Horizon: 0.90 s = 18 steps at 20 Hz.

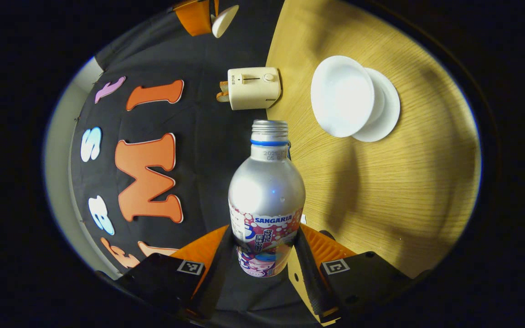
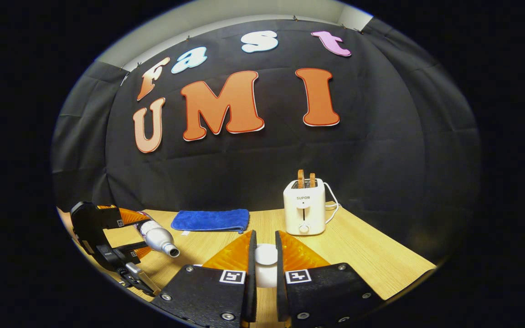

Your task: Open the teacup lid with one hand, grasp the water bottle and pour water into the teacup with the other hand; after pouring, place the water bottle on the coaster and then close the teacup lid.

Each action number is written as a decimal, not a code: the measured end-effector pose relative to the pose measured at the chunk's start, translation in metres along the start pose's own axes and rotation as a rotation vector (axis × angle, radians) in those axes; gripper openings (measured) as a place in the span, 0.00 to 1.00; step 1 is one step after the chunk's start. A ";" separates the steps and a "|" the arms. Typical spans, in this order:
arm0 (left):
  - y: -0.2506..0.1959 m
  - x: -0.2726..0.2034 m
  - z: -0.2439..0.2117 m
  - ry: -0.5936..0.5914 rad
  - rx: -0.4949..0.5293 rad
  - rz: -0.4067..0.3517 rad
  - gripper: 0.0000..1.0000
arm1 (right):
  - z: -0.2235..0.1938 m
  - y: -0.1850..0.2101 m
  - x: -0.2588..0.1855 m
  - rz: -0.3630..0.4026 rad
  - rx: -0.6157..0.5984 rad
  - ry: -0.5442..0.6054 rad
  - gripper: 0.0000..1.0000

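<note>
Left gripper view, rolled so the wooden table [image 1: 381, 182] runs up its right side, has the left gripper [image 1: 265, 255] at six o'clock with both orange ribbed fingers [image 1: 317, 248] pressed against the lower body of the water bottle [image 1: 266, 200]. That bottle is brushed silver aluminium, round-shouldered, with a bare threaded neck, a blue ring under the threads and no cap; its pink-and-blue wrap reads "SANGARIA". At about one o'clock from the bottle sits the white teacup [image 1: 342, 95], smooth and glossy, open-mouthed, on a round white saucer [image 1: 388, 114]. At twelve o'clock stands a cream plastic toaster [image 1: 254, 88] with a slider and a knob. Right gripper view shows the right gripper [image 2: 265, 262] at six o'clock, jaws drawn close and pinching the small white knob of the teacup lid [image 2: 266, 255]. Here the toaster, at one o'clock, carries the word "SUPOR" and two slices poking up. A blue towel [image 2: 211, 220], soft and folded flat, lies at eleven o'clock. At nine o'clock the left gripper holds the bottle tipped nearly level, mouth toward the middle of the table.
</note>
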<state>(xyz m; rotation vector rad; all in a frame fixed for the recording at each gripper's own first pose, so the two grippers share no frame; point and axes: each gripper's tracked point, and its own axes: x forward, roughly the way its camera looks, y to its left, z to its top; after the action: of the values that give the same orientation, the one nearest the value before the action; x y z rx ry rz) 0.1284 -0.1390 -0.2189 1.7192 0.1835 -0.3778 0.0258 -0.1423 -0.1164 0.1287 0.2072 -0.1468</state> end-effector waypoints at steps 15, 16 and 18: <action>0.018 -0.002 0.005 -0.024 0.204 0.054 0.79 | -0.004 0.000 -0.002 0.010 -0.011 0.001 0.18; 0.019 -0.003 0.005 -0.026 0.210 0.058 0.79 | -0.003 0.000 -0.001 0.010 -0.010 0.000 0.18; 0.024 -0.002 0.005 -0.029 0.220 0.067 0.79 | -0.003 0.000 -0.002 0.011 -0.006 0.000 0.18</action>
<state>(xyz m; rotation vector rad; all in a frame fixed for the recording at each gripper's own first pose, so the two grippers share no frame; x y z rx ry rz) 0.1337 -0.1482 -0.1963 1.9301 0.0643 -0.3848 0.0234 -0.1421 -0.1185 0.1242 0.2073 -0.1354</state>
